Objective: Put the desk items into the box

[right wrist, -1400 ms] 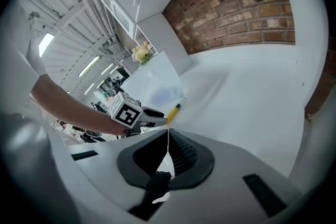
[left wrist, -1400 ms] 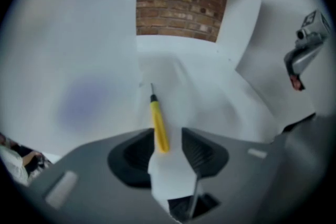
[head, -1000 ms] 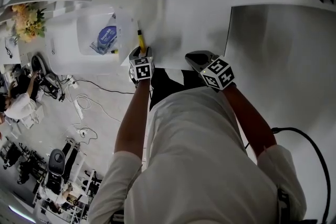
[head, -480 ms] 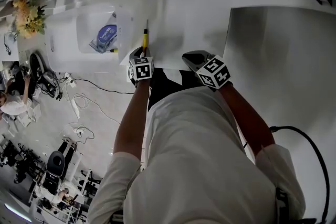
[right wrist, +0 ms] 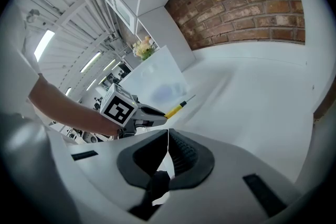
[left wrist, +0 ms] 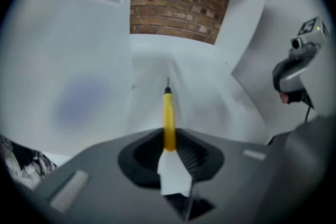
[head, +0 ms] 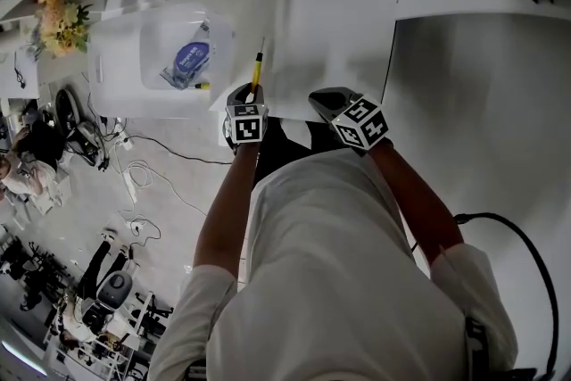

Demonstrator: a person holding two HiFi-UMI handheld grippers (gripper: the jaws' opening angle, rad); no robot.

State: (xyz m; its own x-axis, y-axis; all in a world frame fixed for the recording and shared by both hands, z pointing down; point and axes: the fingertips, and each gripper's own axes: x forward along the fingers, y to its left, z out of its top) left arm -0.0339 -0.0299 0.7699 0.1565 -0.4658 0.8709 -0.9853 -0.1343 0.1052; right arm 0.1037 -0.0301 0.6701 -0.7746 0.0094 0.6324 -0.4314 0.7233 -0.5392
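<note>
A slim yellow pen with a thin dark tip sticks forward out of my left gripper, whose jaws are shut on its rear end. In the left gripper view the pen runs straight ahead between the pads, tip raised over the white desk. The translucent box stands just left of it, holding a blue-labelled item and a small yellow thing. My right gripper hovers at the desk's near edge, shut with nothing in it. It sees the left gripper and the pen.
The white desk stretches ahead to a brick wall. A grey panel lies to the right. Left of the desk, on the floor, are cables, chairs and people. Flowers stand beyond the box.
The left jaws have closed on the yellow pen, which lay between them by the box. The pen has lifted and swung so that its tip leans right. The right gripper has hardly moved.
</note>
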